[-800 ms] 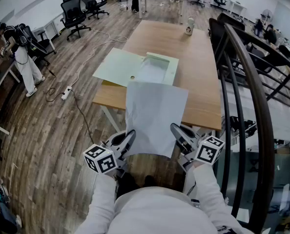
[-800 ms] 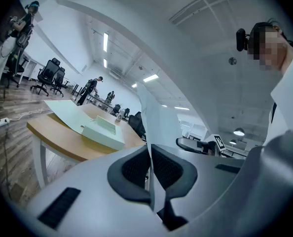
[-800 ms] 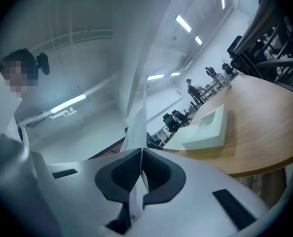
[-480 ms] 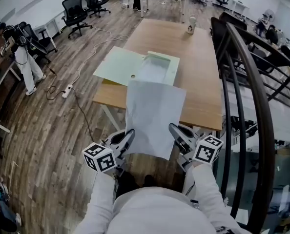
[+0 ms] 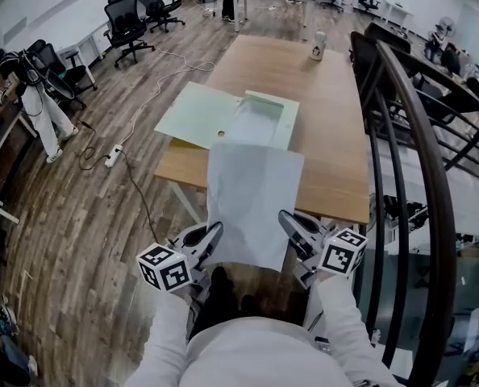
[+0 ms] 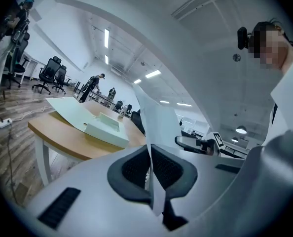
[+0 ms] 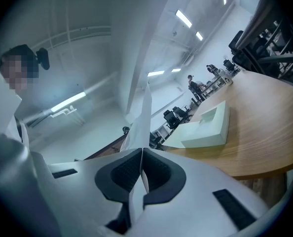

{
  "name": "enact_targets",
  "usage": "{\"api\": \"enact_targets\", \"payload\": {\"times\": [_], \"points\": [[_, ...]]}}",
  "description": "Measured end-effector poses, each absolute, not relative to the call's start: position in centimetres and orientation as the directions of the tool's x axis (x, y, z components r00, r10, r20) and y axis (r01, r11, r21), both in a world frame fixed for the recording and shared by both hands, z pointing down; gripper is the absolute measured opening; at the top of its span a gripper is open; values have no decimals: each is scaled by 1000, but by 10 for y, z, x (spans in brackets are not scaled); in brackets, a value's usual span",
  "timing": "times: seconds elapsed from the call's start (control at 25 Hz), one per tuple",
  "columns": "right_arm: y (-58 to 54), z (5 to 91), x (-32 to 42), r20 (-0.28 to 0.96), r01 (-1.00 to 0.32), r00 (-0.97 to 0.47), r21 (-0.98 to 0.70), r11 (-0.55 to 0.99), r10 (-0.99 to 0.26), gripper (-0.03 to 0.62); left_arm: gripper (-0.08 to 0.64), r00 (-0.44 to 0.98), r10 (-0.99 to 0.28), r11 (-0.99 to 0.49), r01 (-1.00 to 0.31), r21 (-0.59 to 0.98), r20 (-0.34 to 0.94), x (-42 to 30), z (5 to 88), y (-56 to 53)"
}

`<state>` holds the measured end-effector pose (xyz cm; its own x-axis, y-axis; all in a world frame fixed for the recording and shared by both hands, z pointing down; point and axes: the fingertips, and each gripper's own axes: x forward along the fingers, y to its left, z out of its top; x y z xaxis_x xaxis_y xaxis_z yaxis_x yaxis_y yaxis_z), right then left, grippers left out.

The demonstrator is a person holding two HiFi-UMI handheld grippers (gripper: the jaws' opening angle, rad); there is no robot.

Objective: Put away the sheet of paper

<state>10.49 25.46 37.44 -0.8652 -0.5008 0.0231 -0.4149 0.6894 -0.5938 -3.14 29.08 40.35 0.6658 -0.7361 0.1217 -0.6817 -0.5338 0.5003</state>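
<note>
You have the sheet of paper [image 5: 251,204] held up between both grippers, in the air over the near edge of the wooden table [image 5: 328,95]. Your left gripper [image 5: 210,234] is pressed together on the sheet's left edge near its lower corner; in the left gripper view the dark pads are closed on the paper, which passes edge-on between them. Your right gripper [image 5: 289,222] pinches the right edge near the other lower corner in the same way, with its pads meeting on the thin sheet. Both grippers point roughly level, towards the table. The paper spans the gap between them, and in the head view its far edge lies against the near side of the pale green box [image 5: 260,119]. Whether paper and box touch, you cannot tell from here. The box stands open on the near left part of the table, with its flat lid [image 5: 195,113] spread out to the left, past the table's edge. A small container [image 5: 318,45] stands well apart at the table's far end. A dark railing [image 5: 421,143] curves along your right side, a power strip [image 5: 114,153] with its cable lies on the wood floor to your left, and office chairs [image 5: 127,24] stand beyond it.
</note>
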Motion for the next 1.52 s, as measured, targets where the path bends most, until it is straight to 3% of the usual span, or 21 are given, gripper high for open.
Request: {"api": "enact_targets", "payload": {"times": [1.52], "points": [[-109,364,32,53,-561,-745,-590,581,-665,28,18,800,-592,-682,-561,469,96,-108,389,-93]]}}
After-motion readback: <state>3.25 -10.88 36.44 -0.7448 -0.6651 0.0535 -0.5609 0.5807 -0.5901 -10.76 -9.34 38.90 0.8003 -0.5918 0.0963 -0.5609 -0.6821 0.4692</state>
